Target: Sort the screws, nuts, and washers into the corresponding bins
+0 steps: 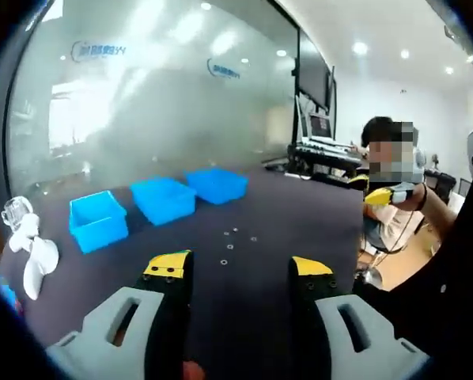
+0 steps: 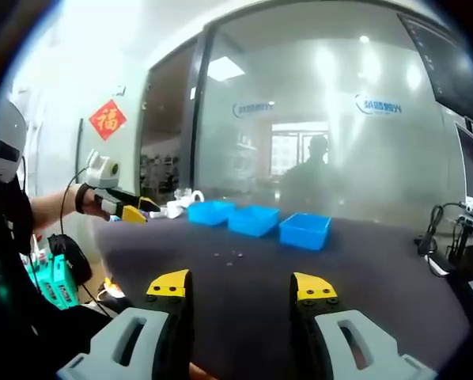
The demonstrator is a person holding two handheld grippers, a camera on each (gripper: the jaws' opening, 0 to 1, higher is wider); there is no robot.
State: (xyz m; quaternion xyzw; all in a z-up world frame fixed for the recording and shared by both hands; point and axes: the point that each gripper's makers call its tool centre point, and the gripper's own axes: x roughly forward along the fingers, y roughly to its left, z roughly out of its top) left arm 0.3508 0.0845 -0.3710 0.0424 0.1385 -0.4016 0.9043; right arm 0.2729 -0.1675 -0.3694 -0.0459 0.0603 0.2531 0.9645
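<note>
Frosted glass walls bearing a blue logo are seen behind a dark tabletop (image 1: 300, 214), and an office space with monitors lies off to one side. Three blue bins (image 1: 160, 204) are set in a row along the far part of the tabletop, close together but apart, presumably so that one kind of hardware can be assigned to each; whether anything already lies in them cannot be told from these angles. A small scatter of screws, nuts and washers (image 1: 235, 240) is spread loose on the bare cloth in front of the bins, nearer the person than the bins are; the pieces are too small for the kinds to be told apart. The same scatter (image 2: 228, 255) is seen in the right gripper view, with the bins (image 2: 256, 219) beyond it. The left tool (image 1: 240, 273) is held above the tabletop with its jaws parted and nothing between them, aimed toward the scatter, which suggests that a pick is being lined up. The right tool (image 2: 243, 289) is likewise released and empty, held back from the pieces, probably kept clear until it is needed. White plastic objects (image 1: 31, 249) lie at the tabletop's edge beside the bins; what they are cannot be made out. Sorting is judged to be at or near its start.
</note>
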